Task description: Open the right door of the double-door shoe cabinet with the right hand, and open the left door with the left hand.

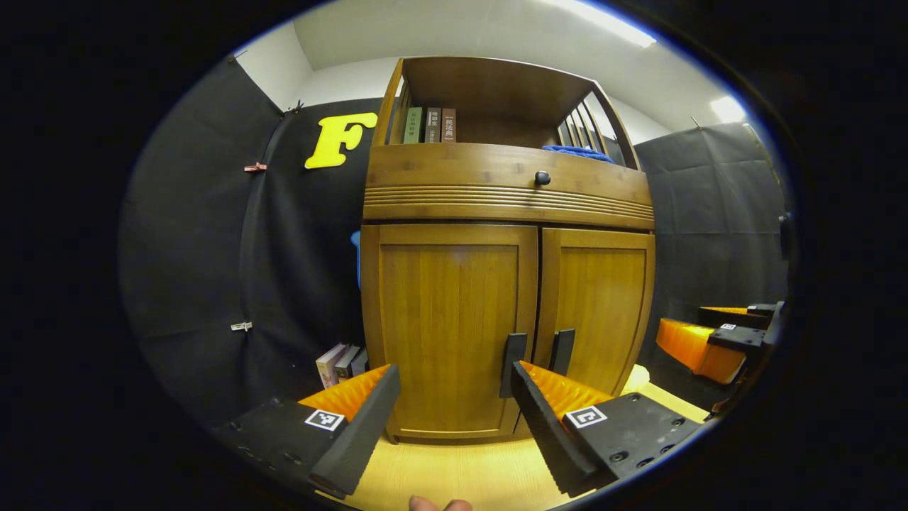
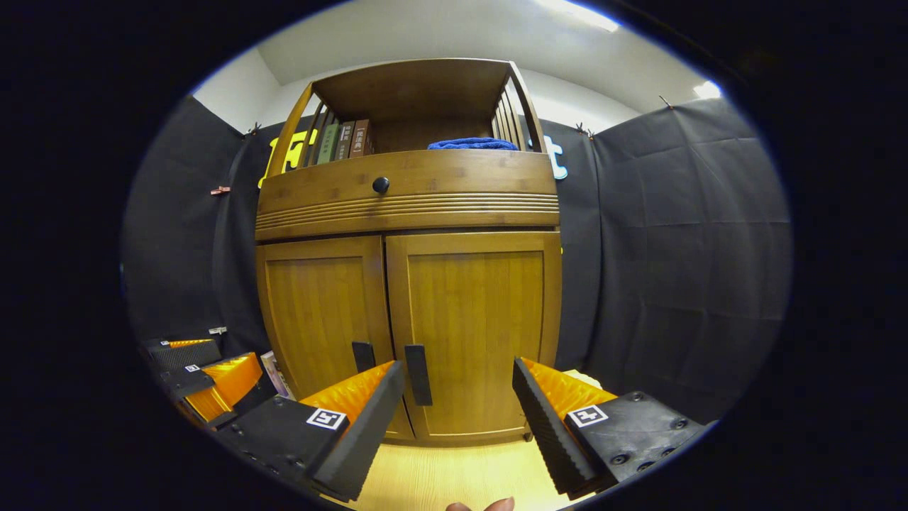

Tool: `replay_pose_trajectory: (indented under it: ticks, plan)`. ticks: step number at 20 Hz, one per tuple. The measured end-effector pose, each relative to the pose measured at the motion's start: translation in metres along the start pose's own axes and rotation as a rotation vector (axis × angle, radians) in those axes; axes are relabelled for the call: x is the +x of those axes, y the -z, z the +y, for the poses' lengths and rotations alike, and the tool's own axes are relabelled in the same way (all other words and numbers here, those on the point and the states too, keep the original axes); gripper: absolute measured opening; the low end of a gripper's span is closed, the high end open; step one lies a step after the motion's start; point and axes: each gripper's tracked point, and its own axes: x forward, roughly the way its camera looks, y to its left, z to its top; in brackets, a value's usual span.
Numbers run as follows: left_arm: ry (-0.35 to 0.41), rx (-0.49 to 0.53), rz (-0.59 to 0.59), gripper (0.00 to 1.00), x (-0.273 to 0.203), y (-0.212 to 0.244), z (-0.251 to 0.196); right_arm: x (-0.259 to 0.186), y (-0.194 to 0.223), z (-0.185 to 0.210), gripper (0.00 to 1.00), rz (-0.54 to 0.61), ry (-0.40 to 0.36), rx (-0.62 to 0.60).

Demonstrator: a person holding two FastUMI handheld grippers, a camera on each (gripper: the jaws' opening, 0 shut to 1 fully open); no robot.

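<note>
While both doors are shut, the shoe cabinet (image 2: 408,284) stands straight ahead on the pale floor (image 2: 440,475), right door (image 2: 475,333) and left door (image 1: 447,326) flush, their dark handles side by side at the centre seam: right handle (image 2: 418,375), left handle (image 1: 513,365). Right gripper (image 2: 457,411) and left gripper (image 1: 454,415): each released, jaws spread wide, grasping nothing, short of the doors. Step in hand, by judgement: the approach; next move calls for the right gripper to close in and take the right handle, then pull outward.
</note>
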Motion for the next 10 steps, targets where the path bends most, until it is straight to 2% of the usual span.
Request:
replay_pose_trajectory:
  ticks: [2, 3, 6, 8, 10]
  plan:
    - [0.002, -0.004, -0.004, 0.97, 0.000, -0.002, -0.001, 0.002, -0.001, 0.002, 0.97, -0.004, -0.005, 0.004]
    - [0.007, -0.002, -0.001, 0.98, 0.001, 0.000, -0.001, 0.003, 0.001, 0.004, 0.94, -0.001, -0.006, 0.004]
    - [0.018, 0.010, 0.003, 0.98, -0.002, 0.004, 0.000, 0.010, 0.007, 0.009, 0.94, 0.015, -0.020, 0.003]
    - [0.008, 0.016, 0.008, 0.98, -0.009, 0.008, 0.003, 0.021, 0.022, 0.017, 1.00, 0.047, -0.040, 0.007]
    - [-0.001, 0.013, 0.012, 0.97, -0.016, 0.010, 0.005, 0.036, 0.039, 0.023, 0.98, 0.083, -0.058, 0.006]
